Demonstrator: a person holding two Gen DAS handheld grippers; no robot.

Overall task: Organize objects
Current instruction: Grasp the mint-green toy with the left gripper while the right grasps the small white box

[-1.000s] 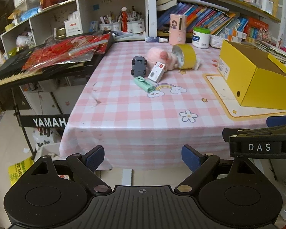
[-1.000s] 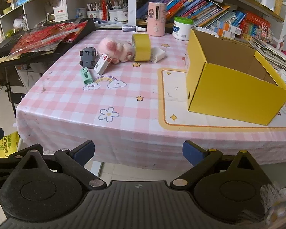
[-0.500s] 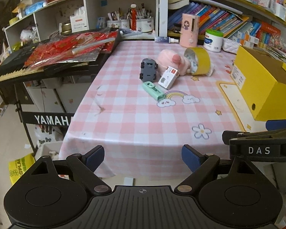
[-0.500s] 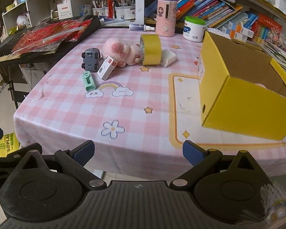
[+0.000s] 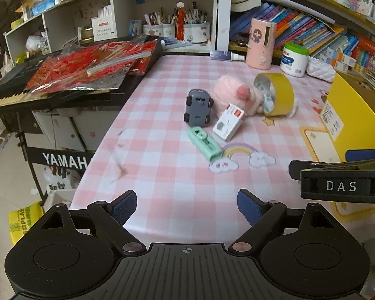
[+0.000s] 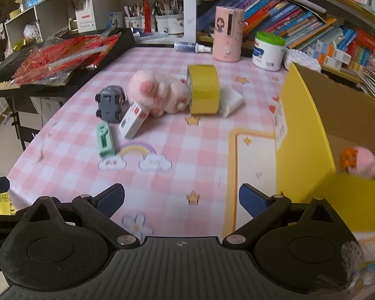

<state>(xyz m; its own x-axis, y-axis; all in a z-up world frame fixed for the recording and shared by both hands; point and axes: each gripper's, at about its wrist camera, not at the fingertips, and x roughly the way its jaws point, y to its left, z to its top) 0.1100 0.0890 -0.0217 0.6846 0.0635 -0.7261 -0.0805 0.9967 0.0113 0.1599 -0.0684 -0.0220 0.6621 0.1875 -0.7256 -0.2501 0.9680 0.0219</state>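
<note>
Fuzzy pink plush, perhaps a pig, beside yellow tape roll; both grippers released.

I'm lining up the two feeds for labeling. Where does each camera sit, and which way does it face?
Left wrist: sits on the left gripper, facing forward over the pink checked table toward the shelves; own open jaws show below, the right gripper's side at the right edge.
Right wrist: sits on the right gripper, facing the same table beside the yellow box; own open jaws show.
Shared: grey toy car, mint case, pink plush, yellow tape roll.
</note>
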